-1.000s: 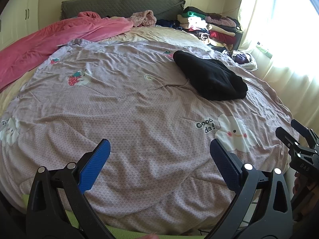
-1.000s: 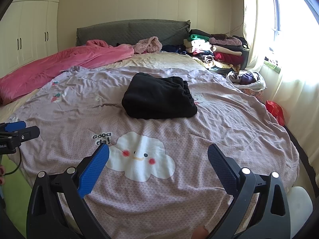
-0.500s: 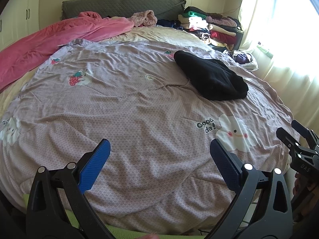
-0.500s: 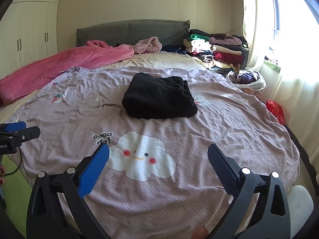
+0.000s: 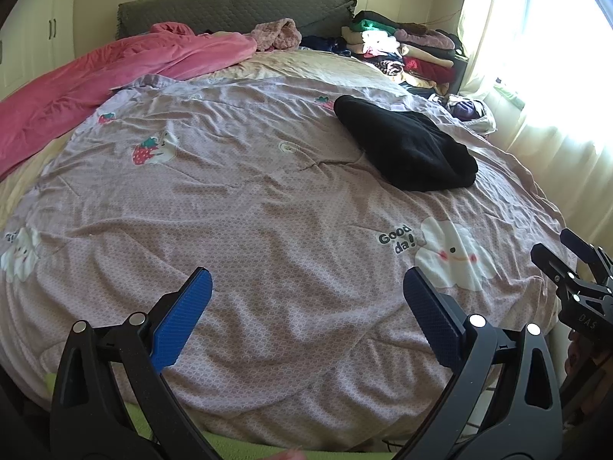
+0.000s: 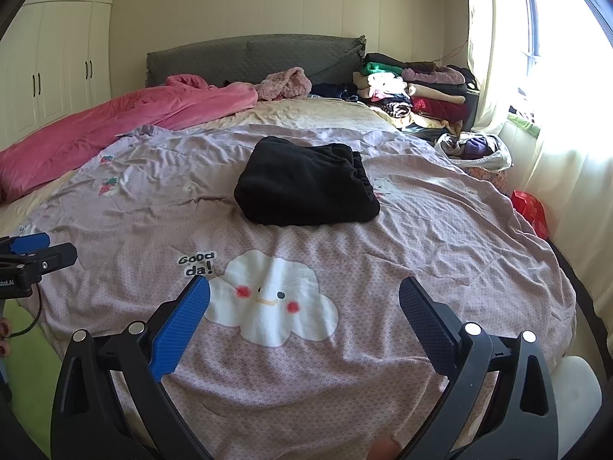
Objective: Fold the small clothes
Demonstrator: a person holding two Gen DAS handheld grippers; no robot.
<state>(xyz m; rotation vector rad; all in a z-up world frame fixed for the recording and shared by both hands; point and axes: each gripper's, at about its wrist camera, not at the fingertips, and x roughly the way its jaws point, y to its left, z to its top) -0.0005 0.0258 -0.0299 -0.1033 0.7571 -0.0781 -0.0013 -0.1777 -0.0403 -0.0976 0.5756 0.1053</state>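
Change since earlier frames: almost none; slight drift of the left wrist view, black garment and both grippers otherwise placed as a second ago.

Left wrist view, left gripper [image 5: 306,299]: spread wide, nothing between the blue pads, held above the near edge of the lilac quilt [image 5: 249,199].

Left wrist view, garment: black garment [image 5: 406,149] lying far right on the quilt, folded into a compact bundle, well apart from both grippers.

Left wrist view, right gripper [image 5: 563,253]: seen side-on at the right border, apparently parted, nothing gripped.

Left wrist view, surroundings: pink blanket [image 5: 115,84] along the left side, grey headboard [image 5: 237,7] behind, stack of folded clothes [image 5: 402,50] at the far right corner.

Right wrist view, right gripper [image 6: 304,303]: wide open, empty, poised over the cloud print [image 6: 268,303] near the foot of the bed.

Right wrist view, garment: black garment [image 6: 306,184] straight ahead past the cloud print, elastic waistband turned to the right, edges roughly squared.

Right wrist view, left gripper [image 6: 36,249]: only the tips visible at the left border, touching no cloth.

Right wrist view, surroundings: bag of loose clothes [image 6: 475,149] beside the bed near the window, red bag [image 6: 530,207] lower down.

Progress, judged: black garment apparently folded and set down; both tools withdrawn and idle.

Remaining, judged: fetching a further piece, probably from the bag or the headboard end; no unfolded item lying within reach.
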